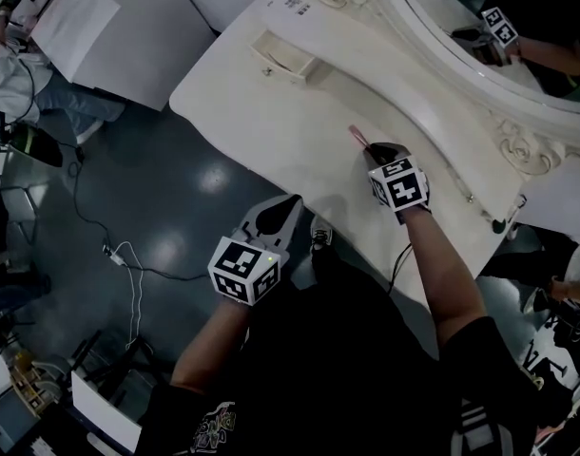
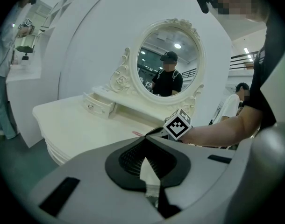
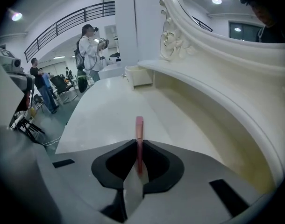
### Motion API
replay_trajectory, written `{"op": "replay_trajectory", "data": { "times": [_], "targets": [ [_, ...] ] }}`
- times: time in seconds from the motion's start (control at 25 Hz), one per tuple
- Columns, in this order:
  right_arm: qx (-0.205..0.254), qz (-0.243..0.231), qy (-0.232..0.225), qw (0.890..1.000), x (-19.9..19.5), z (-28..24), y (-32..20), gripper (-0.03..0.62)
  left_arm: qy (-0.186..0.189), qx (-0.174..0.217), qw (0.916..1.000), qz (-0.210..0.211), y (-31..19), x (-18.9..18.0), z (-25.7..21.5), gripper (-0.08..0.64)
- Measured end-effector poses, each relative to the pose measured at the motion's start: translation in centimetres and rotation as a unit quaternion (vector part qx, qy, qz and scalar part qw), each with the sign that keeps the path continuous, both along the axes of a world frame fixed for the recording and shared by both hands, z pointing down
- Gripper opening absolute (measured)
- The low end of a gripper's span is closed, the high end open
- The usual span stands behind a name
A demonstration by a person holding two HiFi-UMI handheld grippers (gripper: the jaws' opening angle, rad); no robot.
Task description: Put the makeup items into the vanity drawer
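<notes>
A slim pink makeup stick (image 3: 139, 127) is clamped in my right gripper (image 3: 138, 143) and points forward past the jaws. In the head view this gripper (image 1: 373, 151) hovers over the middle of the white vanity top (image 1: 271, 122), with the pink stick (image 1: 357, 137) aimed at the back ledge. The small vanity drawer (image 1: 288, 62) stands pulled open at the far left of the ledge, apart from the stick; the right gripper view has the drawer (image 3: 138, 75) ahead. My left gripper (image 1: 290, 205) hangs at the table's front edge, shut and empty (image 2: 145, 138).
An oval mirror (image 1: 480, 27) in a carved white frame rises behind the ledge. Cables (image 1: 119, 255) lie on the dark floor left of the table. Several people (image 3: 89, 45) stand in the background. White panels (image 1: 128, 27) lean at the far left.
</notes>
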State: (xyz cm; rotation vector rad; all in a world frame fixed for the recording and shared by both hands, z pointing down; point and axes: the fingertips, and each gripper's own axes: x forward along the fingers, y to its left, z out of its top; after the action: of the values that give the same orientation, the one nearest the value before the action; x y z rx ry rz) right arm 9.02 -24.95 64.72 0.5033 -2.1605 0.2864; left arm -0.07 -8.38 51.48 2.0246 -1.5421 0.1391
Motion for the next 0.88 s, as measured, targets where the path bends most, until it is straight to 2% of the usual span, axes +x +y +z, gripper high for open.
{"op": "replay_trajectory", "data": {
  "times": [0.36,0.56,0.72,0.88],
  "targets": [
    [0.004,0.015,-0.008,1.000,-0.4,-0.9,0.1,0.060,0.004,0.007,1.0000,0.002,-0.6,-0.4,-0.5,0.000],
    [-0.003,0.035,-0.085,0.996,-2.5,-4.8,0.9,0.060,0.000,0.014,0.9999,0.001,-0.7,-1.0,-1.1,0.000],
    [-0.012,0.037,-0.156,0.987,-4.6,-9.0,2.0,0.060,-0.004,0.020,0.9998,-0.005,-0.6,-1.4,-1.6,0.000],
    [-0.008,0.026,-0.204,0.979,-6.4,-12.8,3.4,0.060,-0.009,0.025,0.9995,-0.017,-0.5,-2.2,-2.3,0.000]
  ]
}}
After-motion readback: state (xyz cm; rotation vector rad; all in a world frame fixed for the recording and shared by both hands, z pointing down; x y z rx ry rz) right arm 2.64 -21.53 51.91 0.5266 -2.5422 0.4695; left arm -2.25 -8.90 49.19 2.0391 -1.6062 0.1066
